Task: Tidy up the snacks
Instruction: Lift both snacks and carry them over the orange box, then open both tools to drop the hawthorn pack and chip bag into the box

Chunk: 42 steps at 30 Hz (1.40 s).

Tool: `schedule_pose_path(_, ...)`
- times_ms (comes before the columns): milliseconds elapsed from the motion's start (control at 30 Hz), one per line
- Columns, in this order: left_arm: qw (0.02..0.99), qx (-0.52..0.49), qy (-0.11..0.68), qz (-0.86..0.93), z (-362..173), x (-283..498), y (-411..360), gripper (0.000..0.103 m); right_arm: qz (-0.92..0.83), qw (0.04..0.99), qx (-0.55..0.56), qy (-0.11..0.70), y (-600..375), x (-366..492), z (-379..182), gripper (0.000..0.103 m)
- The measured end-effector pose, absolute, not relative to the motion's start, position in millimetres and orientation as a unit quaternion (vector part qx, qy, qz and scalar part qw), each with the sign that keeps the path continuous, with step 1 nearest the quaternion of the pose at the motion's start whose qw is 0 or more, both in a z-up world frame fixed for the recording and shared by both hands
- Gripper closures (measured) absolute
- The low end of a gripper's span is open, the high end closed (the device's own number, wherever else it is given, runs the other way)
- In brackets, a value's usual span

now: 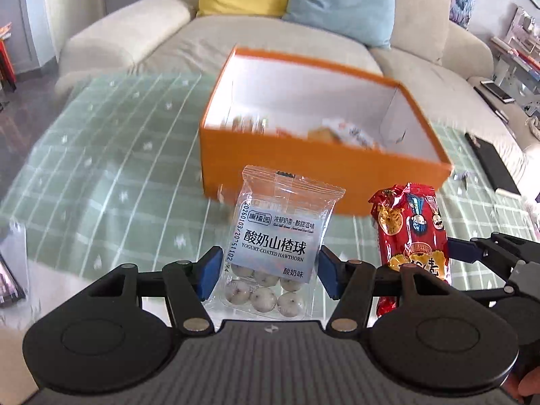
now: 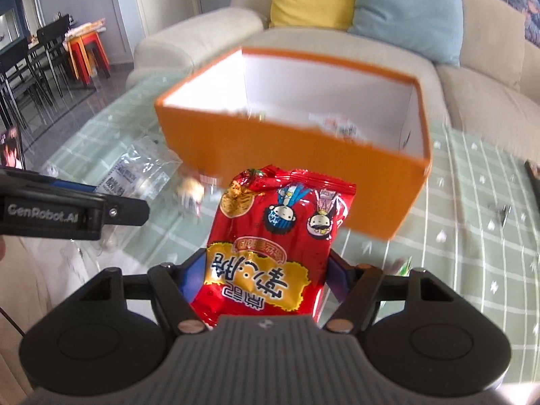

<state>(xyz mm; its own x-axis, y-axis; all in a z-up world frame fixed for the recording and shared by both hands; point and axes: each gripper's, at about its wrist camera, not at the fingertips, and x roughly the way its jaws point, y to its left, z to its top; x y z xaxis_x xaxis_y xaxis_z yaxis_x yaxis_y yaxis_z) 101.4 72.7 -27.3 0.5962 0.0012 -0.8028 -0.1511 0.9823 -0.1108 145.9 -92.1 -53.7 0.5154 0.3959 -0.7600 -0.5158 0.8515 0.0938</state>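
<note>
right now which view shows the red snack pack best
The right wrist view: the red snack pack fills the centre, front face toward the camera, held in the right claw. The left wrist view shows it only at an angle off to the right, its lower part hidden behind the left claw's linkage.
</note>
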Motion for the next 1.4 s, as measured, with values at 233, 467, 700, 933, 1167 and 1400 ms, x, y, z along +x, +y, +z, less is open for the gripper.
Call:
schedule_pose_path(233,0.909,-0.067,0.410,0.034,9.7,148.0,67.3,0.035,0.268,0.882,-0.080,0.378,-94.9,182.2,-14.9,0.033)
schedule_pose_path(467,0.908,-0.065,0.414,0.021,13.0,209.0,62.7,0.035,0.260,0.889,-0.111,0.361,-89.8,240.1,2.7,0.033)
schedule_pose_path(700,0.891,-0.059,0.450,0.018,-16.4,262.4,63.2,0.035,0.234,0.877,-0.140,0.396,-80.8,304.6,-16.4,0.033)
schedule_pose_path(933,0.876,-0.056,0.478,0.012,-50.9,301.2,65.9,0.035,0.221,0.864,-0.168,0.420,-71.1,347.2,-47.1,0.033)
schedule_pose_path(1167,0.861,-0.047,0.506,0.032,-72.6,328.4,68.0,0.035,0.223,0.850,-0.204,0.431,-58.4,365.2,-65.4,0.033)
schedule_pose_path(1400,0.840,-0.023,0.540,0.045,-89.4,338.5,63.9,0.032,0.225,0.840,-0.231,0.437,-49.3,374.7,-77.3,0.032)
